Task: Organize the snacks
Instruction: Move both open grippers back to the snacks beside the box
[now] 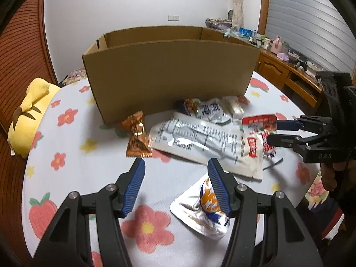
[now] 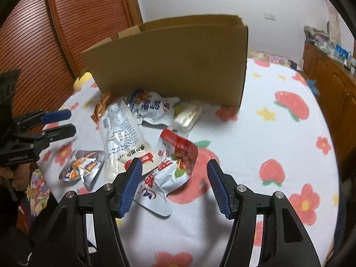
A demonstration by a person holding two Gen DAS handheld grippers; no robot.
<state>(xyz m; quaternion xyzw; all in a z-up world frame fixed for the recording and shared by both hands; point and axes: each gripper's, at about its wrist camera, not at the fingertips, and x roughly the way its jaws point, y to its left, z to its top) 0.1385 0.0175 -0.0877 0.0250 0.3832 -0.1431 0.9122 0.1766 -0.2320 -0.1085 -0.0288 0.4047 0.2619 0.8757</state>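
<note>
Several snack packets lie on the flowered sheet in front of an open cardboard box (image 1: 169,73) (image 2: 169,62). My left gripper (image 1: 175,164) (image 2: 72,122) hovers open and holds nothing. A silver, orange and blue packet (image 1: 200,209) (image 2: 82,166) lies under its right finger. An orange-brown packet (image 1: 136,138) (image 2: 102,106) and a large white pouch (image 1: 200,142) (image 2: 122,135) lie just ahead of it. My right gripper (image 2: 174,163) (image 1: 272,132) is open above a crumpled red and white pouch (image 2: 175,155) (image 1: 260,133), its pads apart from the pouch.
A blue and white packet (image 1: 209,109) (image 2: 155,109) and a pale packet (image 1: 233,106) (image 2: 187,115) rest against the box's front wall. A yellow plush (image 1: 29,111) lies at the sheet's left edge. A cluttered wooden desk (image 1: 289,71) stands at the right.
</note>
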